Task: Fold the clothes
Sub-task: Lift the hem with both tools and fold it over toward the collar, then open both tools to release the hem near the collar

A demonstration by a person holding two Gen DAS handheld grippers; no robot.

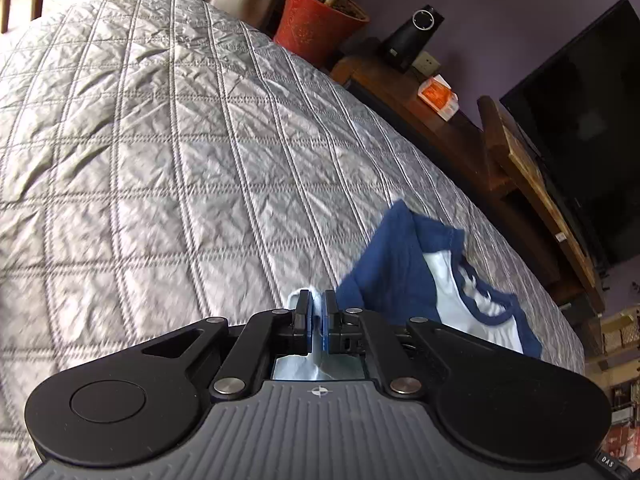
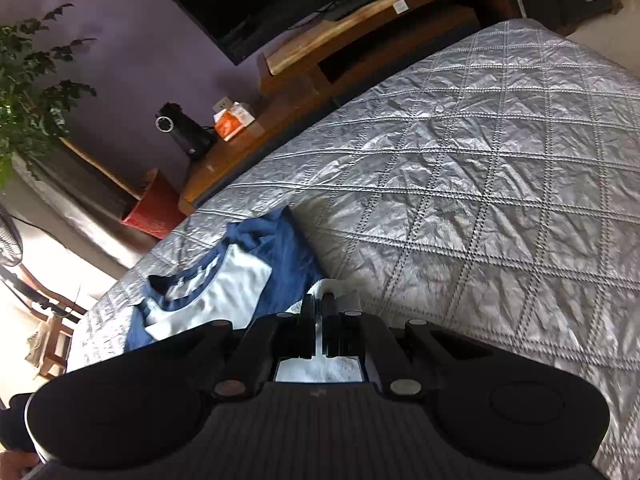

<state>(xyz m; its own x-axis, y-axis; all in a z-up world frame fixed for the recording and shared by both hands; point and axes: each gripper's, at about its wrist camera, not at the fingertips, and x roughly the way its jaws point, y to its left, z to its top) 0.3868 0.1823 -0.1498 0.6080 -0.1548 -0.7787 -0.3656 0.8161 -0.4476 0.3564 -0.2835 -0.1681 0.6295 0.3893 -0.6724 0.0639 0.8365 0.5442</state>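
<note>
Both grippers are clamped onto pale cloth: the left gripper (image 1: 318, 320) has its blue-padded fingers pinched nearly together on a light fold, and the right gripper (image 2: 319, 322) does the same, white fabric showing between and below its fingers. My guess is that each holds a corner or edge of the same shirt (image 1: 432, 280) so the person can lift or carry that edge across — two holds keep a limp hem straight where one would let it sag. Which part of the garment each one grips I cannot tell, since the fingers hide it. The shirt itself lies on the quilted grey bedspread (image 1: 180, 140), near the bed's far edge, just on the bed side of the wooden TV stand (image 1: 532, 184). It is a white-bodied tee with dark blue sleeves and a blue-trimmed neckline, and it looks rumpled rather than flat: one blue sleeve stands up in a peak, and the white panel creases toward the collar. The neck opening faces up. Whether this is a garment being spread out for folding or one mid-fold, the scene fits either — no neat rectangle shows.
</note>
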